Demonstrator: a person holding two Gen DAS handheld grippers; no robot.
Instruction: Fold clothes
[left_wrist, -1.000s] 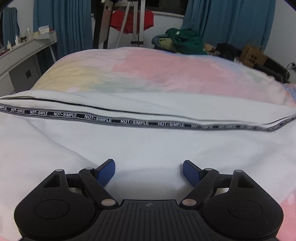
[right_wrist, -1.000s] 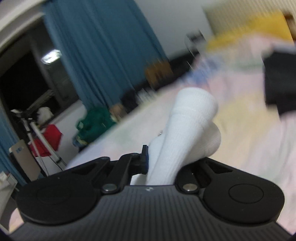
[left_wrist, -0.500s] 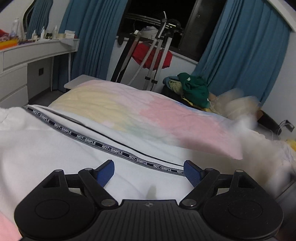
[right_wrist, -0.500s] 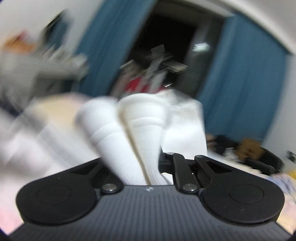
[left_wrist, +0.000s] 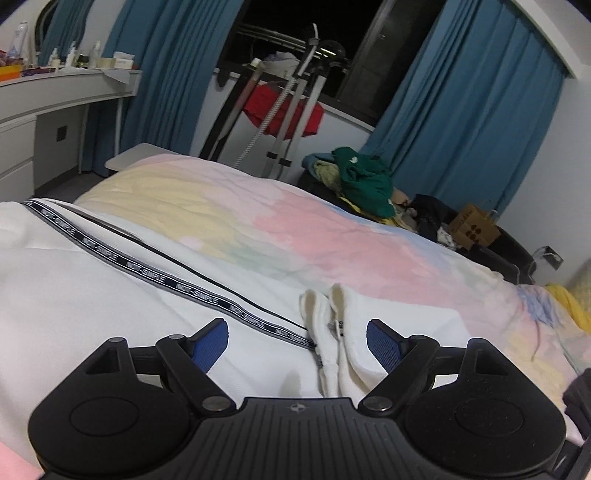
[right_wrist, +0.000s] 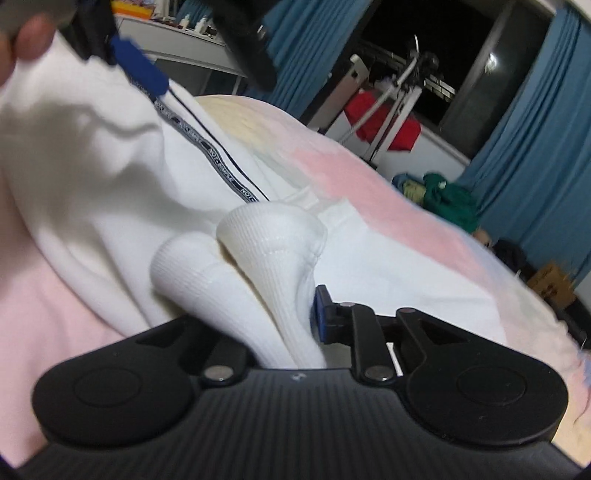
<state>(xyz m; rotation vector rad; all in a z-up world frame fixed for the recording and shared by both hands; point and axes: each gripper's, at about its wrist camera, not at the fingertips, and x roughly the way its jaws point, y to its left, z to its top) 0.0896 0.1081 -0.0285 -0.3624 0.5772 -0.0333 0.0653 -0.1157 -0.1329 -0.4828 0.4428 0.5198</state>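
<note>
A white garment with a black "NOT-SIMPLE" tape stripe lies spread on the pastel bedspread. Its ribbed white cuffs lie folded onto it between my left fingers. My left gripper is open and empty just above the garment. In the right wrist view my right gripper is shut on a ribbed white cuff and holds it over the garment. The left gripper's blue fingertip shows at the top left there.
A white desk with bottles stands at the left. A clothes rack with a red garment stands by the dark window. A pile of green clothes and a cardboard box lie beyond the bed. Blue curtains hang behind.
My right gripper has swung the ribbed cuff across from the right and brought it down over the garment. My left gripper has tilted up and turned; the cuffs now lie between its fingers.
</note>
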